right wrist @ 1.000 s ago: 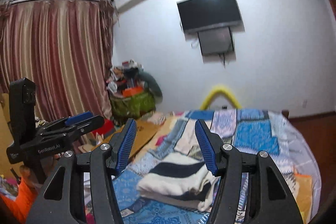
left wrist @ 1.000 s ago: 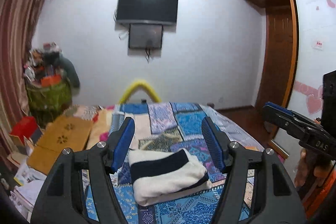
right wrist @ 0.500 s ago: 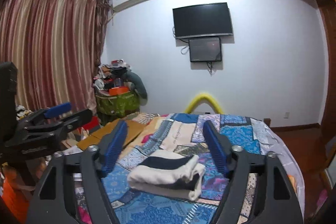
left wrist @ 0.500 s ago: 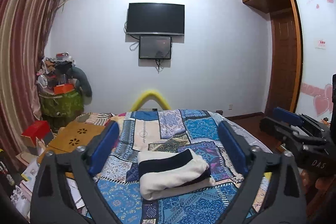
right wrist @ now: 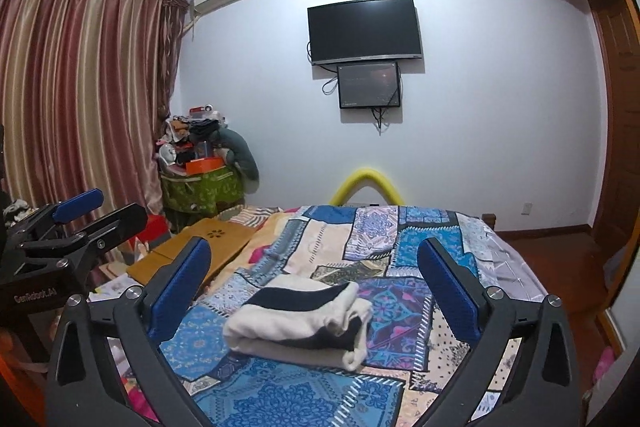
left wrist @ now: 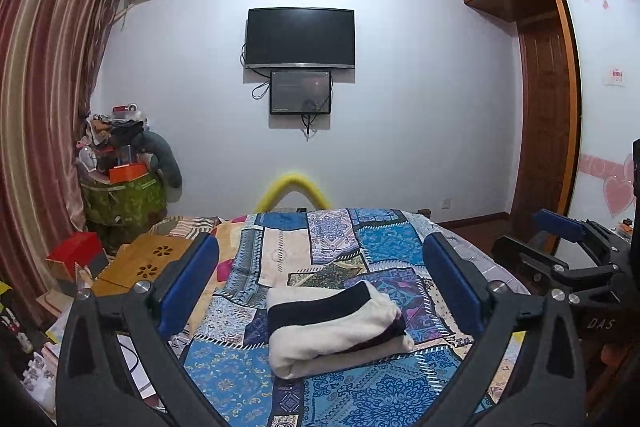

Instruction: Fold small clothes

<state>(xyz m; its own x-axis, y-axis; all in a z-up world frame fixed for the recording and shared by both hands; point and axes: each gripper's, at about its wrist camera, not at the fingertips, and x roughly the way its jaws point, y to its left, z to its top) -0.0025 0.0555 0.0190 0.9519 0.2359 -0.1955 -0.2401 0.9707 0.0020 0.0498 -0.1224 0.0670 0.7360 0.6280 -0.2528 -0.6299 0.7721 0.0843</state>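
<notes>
Sweater (left wrist: 334,331) sits folded on the bed (left wrist: 384,399) — both tools, left tool (left wrist: 320,287) and right tool (right wrist: 316,279), just opened wide, empty — looks finished.

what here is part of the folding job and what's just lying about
Job: folded garment, left gripper, right gripper, both open, nothing between them; bed.
Lying about: wooden tray, red box, yellow tube, green bin.
</notes>
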